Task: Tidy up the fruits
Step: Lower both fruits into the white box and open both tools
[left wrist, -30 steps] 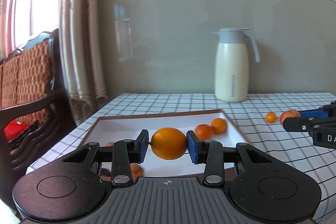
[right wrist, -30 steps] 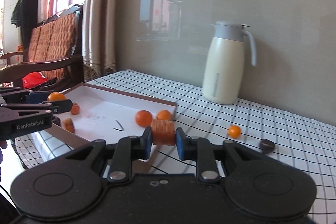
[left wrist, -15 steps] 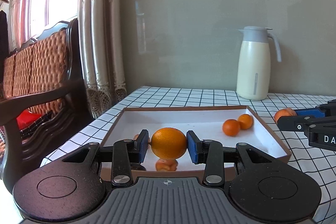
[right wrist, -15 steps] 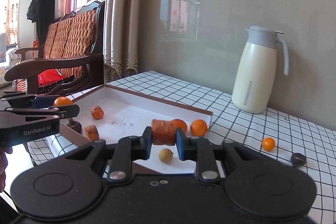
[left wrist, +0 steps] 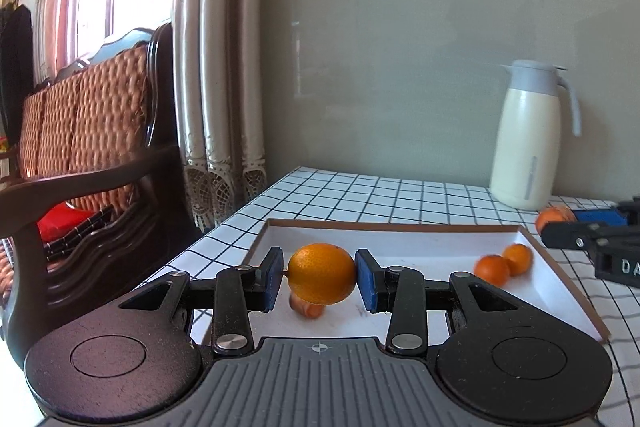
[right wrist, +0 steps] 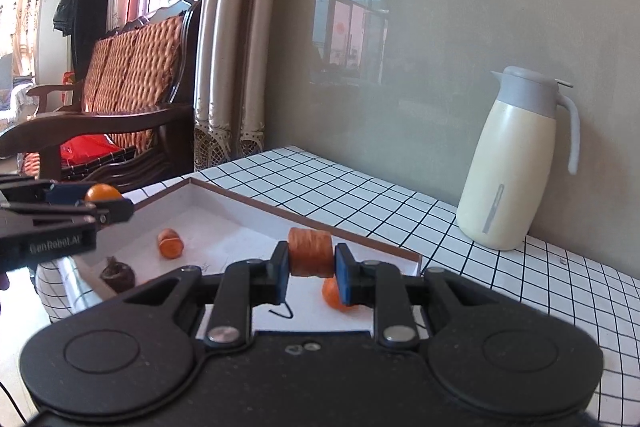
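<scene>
My left gripper [left wrist: 322,279] is shut on an orange [left wrist: 322,274] and holds it above the near left part of the white tray [left wrist: 400,239]. My right gripper [right wrist: 311,267] is shut on a ridged orange-brown fruit piece [right wrist: 311,257] above the tray's right side [right wrist: 224,223]. Two small oranges [left wrist: 502,265] lie at the tray's right end. A similar orange piece [right wrist: 171,243] and a dark fruit [right wrist: 117,273] lie in the tray. The right gripper shows at the right edge of the left wrist view [left wrist: 560,223], and the left gripper at the left edge of the right wrist view [right wrist: 104,205].
A cream thermos jug [left wrist: 528,135] stands at the back of the checked tablecloth [left wrist: 360,191] near the wall. A wooden armchair [left wrist: 80,155] with a woven back stands to the left of the table, by the curtains [left wrist: 216,67].
Both grippers have swung left with their fruit still held; the jug and the loose fruit on the cloth have slid right or out of view. The right gripper now hangs over the tray.
</scene>
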Action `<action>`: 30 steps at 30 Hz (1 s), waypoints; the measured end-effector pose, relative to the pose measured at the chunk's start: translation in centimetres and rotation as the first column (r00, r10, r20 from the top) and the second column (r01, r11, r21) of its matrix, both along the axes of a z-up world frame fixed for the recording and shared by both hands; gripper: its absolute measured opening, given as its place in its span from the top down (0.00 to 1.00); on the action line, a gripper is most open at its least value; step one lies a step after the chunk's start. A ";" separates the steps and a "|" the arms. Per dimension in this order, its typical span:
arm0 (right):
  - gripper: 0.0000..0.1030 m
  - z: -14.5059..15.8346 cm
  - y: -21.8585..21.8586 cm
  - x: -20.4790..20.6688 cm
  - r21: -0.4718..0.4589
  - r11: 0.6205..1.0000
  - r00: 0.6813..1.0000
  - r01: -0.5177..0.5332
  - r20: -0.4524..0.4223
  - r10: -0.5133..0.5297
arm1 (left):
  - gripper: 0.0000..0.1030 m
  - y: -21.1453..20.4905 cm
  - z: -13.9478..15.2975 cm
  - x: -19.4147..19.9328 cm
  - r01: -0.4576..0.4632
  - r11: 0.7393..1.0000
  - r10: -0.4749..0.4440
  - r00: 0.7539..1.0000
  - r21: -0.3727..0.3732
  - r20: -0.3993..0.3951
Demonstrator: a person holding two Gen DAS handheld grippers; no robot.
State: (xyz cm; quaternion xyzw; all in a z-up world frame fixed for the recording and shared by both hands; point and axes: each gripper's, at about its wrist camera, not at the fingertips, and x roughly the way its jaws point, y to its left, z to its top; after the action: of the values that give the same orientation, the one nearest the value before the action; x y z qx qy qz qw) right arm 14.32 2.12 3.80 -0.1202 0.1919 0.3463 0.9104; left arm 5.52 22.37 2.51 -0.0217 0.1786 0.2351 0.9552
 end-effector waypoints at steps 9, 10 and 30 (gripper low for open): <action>0.85 -1.1 1.4 4.7 0.000 1.000 0.998 0.028 -0.057 -0.028 | 0.62 2.7 -0.5 3.8 -0.026 0.999 0.026 1.000 -0.034 -0.016; 0.85 -1.2 1.6 5.1 0.000 1.000 0.998 0.028 -0.059 -0.028 | 0.62 3.0 -0.6 4.2 -0.030 0.999 0.029 0.999 -0.038 -0.016; 0.08 -2.5 0.1 7.8 0.025 0.988 0.989 0.151 -0.015 -0.150 | 0.00 3.7 -2.1 5.9 -0.079 0.997 0.079 0.997 0.003 0.028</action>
State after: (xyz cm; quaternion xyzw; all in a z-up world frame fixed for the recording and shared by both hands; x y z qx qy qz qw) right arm 22.11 2.19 1.33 -0.0912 0.2020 0.2798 0.9341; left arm 11.37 26.03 0.45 -0.0299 0.1637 0.2727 0.9476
